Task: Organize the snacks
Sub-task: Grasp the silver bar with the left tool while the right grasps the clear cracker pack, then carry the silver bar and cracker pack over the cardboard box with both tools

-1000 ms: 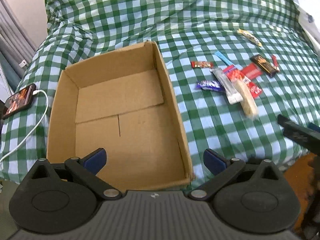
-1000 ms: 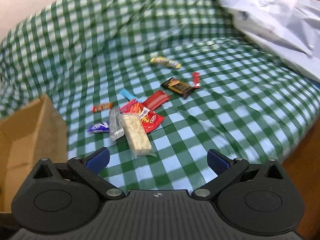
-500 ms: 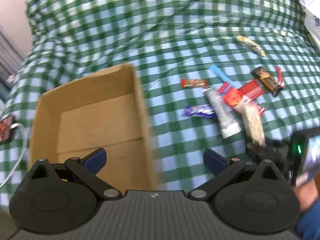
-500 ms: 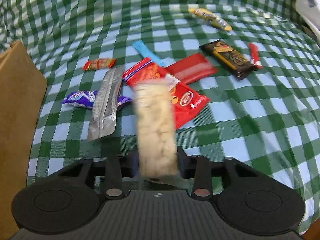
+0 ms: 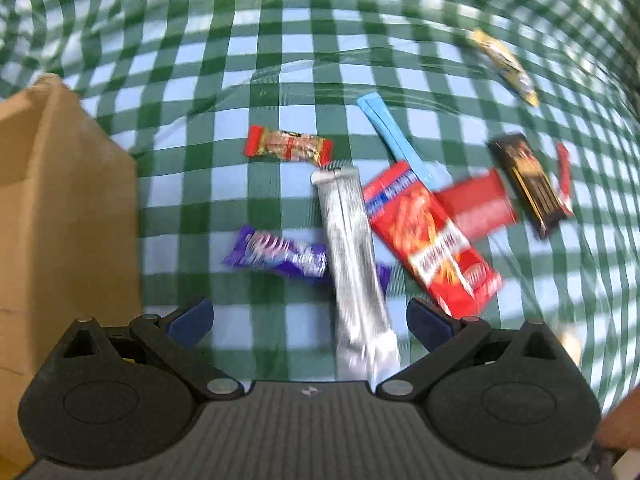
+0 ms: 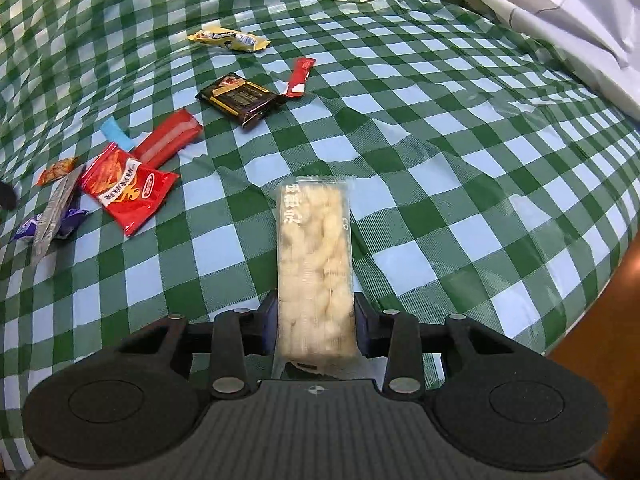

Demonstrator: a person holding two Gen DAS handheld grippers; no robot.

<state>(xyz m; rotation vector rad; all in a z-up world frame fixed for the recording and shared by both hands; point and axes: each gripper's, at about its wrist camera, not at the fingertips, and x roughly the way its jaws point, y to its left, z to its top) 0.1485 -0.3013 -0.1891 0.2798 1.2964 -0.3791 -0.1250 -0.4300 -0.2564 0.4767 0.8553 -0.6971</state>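
Note:
My right gripper (image 6: 315, 318) is shut on a clear pack of pale rice-crisp bar (image 6: 314, 256), held above the checked cloth. My left gripper (image 5: 310, 318) is open, its blue pads either side of a long silver sachet (image 5: 352, 256) that lies over a purple candy bar (image 5: 276, 258). Beside them lie a big red snack bag (image 5: 432, 244), a blue stick (image 5: 394, 138), a small red candy (image 5: 288, 146), a dark chocolate pack (image 5: 528, 182) and a yellow wrapper (image 5: 504, 64). The same pile shows in the right wrist view (image 6: 128, 188).
A brown cardboard box (image 5: 60, 208) stands at the left, close to my left gripper. A white plastic sheet (image 6: 560, 12) lies at the far right of the green checked cloth (image 6: 460, 160). The cloth's edge drops off at the right, over a brown floor (image 6: 600, 328).
My right gripper closed on the rice-crisp bar and lifted it off the pile to the right. My left gripper swung right from over the box to over the silver sachet.

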